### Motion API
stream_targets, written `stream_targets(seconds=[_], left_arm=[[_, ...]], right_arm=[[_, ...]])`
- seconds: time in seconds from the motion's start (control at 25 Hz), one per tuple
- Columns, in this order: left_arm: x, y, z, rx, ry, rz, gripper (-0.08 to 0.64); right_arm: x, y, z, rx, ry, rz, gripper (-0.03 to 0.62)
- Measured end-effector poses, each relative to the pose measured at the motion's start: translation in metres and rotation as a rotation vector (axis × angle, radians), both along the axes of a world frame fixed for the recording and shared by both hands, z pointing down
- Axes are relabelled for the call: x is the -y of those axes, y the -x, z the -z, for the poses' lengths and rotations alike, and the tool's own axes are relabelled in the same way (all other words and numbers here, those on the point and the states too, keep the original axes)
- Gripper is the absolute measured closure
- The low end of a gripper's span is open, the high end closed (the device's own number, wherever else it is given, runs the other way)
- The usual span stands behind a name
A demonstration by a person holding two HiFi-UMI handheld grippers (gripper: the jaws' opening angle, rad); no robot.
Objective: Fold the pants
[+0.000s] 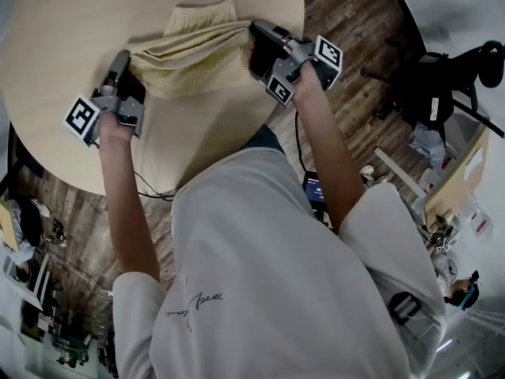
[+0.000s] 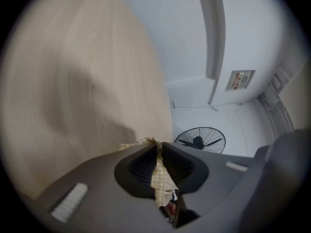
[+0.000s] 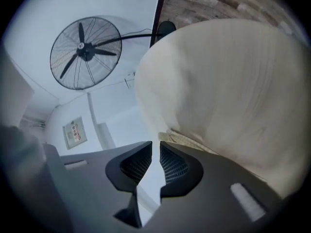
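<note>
On round wooden table (image 1: pixel 55 22), yellow checked pants (image 1: pixel 193 58) pinched by left gripper (image 1: pixel 121 60), right gripper (image 1: pixel 257 30)

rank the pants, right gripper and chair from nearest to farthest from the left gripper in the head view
1. pants: clamped in the left gripper, spreading to its right.
2. right gripper: at the pants' other end, right of centre.
3. chair: far right of the picture.
</note>
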State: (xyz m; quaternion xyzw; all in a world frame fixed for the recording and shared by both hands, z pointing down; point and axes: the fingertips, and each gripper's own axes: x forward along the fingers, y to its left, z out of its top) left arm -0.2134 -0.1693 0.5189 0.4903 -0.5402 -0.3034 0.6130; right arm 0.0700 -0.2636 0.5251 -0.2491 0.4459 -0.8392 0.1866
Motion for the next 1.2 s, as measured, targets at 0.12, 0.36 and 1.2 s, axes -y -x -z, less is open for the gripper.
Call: stream_targets(seconds=[0.12, 0.36, 1.2], left_arm=[[0.009, 0.005, 0.004, -0.058, -0.063, 0.077, 0.453], [0.016, 0.014, 0.034, 0.04, -0.189, 0.105, 0.368], [-0.035, -0.022, 0.033, 0.496, -0.088, -0.194, 0.425]], right_arm=[[0.014, -0.01, -0.001, 0.012, -0.025, -0.101, 0.521], [0.018, -0.015, 0.013, -0.176, -0.268, 0.021, 0.509], [-0.026, 0.011, 0.012, -0.923, -0.866, 0.661, 0.594]])
